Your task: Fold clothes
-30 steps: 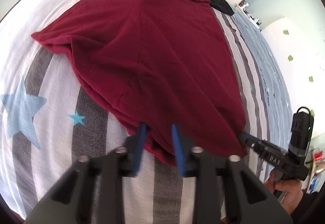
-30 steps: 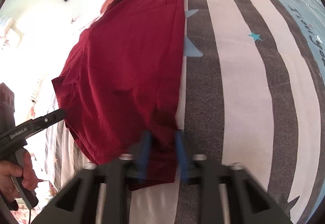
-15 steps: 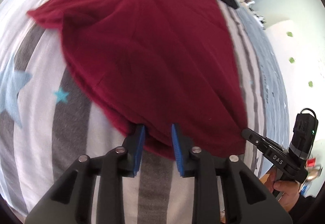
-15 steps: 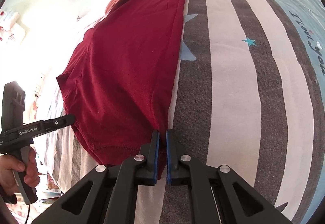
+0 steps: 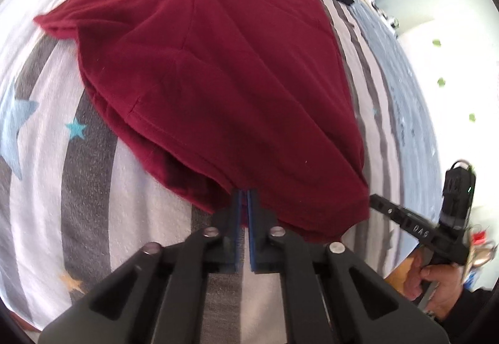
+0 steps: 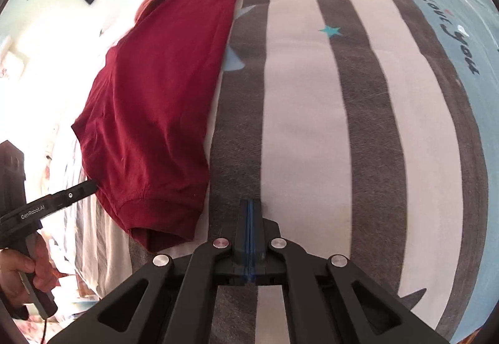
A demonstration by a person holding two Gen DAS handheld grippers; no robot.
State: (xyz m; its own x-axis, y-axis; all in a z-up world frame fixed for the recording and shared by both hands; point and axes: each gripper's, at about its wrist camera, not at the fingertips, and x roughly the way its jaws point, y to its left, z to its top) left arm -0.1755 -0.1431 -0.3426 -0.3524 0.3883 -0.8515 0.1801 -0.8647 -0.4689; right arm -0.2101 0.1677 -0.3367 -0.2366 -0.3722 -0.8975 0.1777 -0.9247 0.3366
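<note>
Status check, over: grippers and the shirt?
Left gripper closing on near hem of maroon shirt. Right gripper shut, empty, over striped bedsheet beside shirt corner. Nothing in the way.

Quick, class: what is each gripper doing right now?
Left gripper: closing, with the hem of the maroon shirt pinched at its tips.
Right gripper: shut and empty, beside the shirt.

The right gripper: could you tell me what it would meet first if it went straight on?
Probably the striped bedsheet: the right gripper points down at a grey-white stripe edge, fingers shut and empty, with the maroon shirt off to its left.
</note>
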